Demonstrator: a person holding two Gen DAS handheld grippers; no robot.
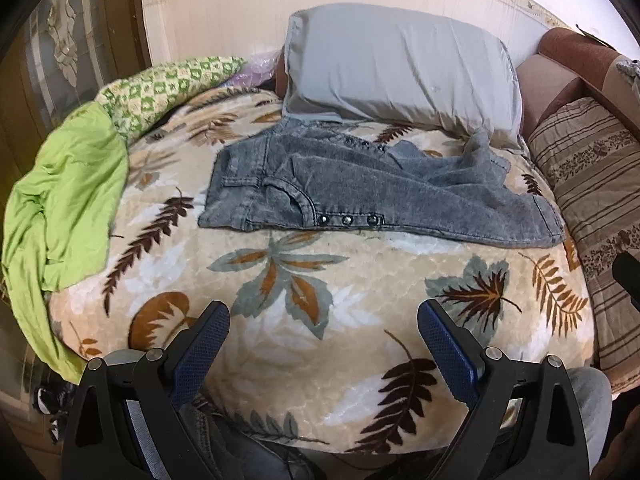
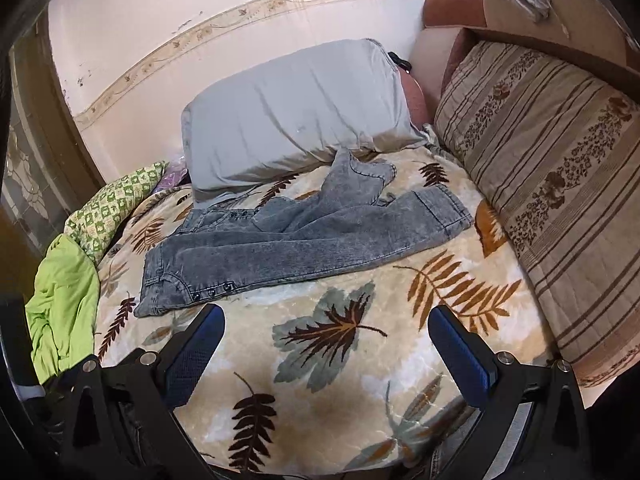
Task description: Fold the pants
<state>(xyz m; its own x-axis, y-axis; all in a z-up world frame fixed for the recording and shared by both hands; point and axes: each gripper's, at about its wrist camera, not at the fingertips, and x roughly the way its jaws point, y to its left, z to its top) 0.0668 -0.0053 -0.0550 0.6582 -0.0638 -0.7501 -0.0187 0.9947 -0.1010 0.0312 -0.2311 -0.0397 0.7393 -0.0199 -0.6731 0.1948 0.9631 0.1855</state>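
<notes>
Cream plush blanket with brown and grey leaf prints point(image 1: 320, 320) is covering the bed, and a pale grey pillow point(image 1: 400, 68) is leaning against the pink wall behind it. Grey acid-washed denim pants point(image 1: 360, 184) are lying across the blanket in front of the pillow, their long axis running side to side: waistband pointing left, leg cuffs pointing right toward a striped floral brown cushion point(image 2: 552, 184). One leg is lying flat and straight, showing three dark studs along its near seam, while the other is bunching up crookedly against the pillow. A lime green cloth point(image 1: 60, 208) is lying crumpled at the left edge. The left gripper point(image 1: 323, 330) and right gripper point(image 2: 326, 334) are both hovering wide open over the near blanket, gripping nothing.
</notes>
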